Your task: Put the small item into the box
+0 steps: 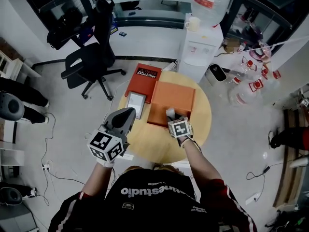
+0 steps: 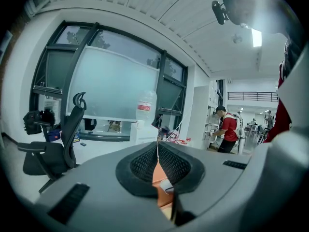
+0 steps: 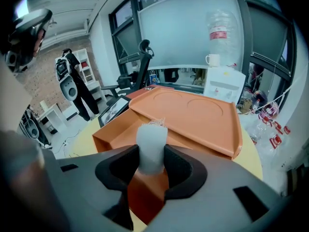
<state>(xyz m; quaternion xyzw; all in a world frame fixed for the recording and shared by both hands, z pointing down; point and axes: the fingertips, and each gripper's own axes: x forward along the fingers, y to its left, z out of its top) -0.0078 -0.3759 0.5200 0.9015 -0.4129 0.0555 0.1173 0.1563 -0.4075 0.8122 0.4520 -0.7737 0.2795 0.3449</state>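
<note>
round tabletop (image 1: 205, 124) under me, orange box (image 1: 159, 116) open on it, lid (image 1: 176, 96) lying across its far part. my left fingers (image 2: 142, 166) are pressed together on nothing, out by the tabletop's left edge. my right fingers (image 3: 181, 166) are clamped on the small item (image 3: 151, 146), a pale little cylinder, upright over the box's near edge.
</note>
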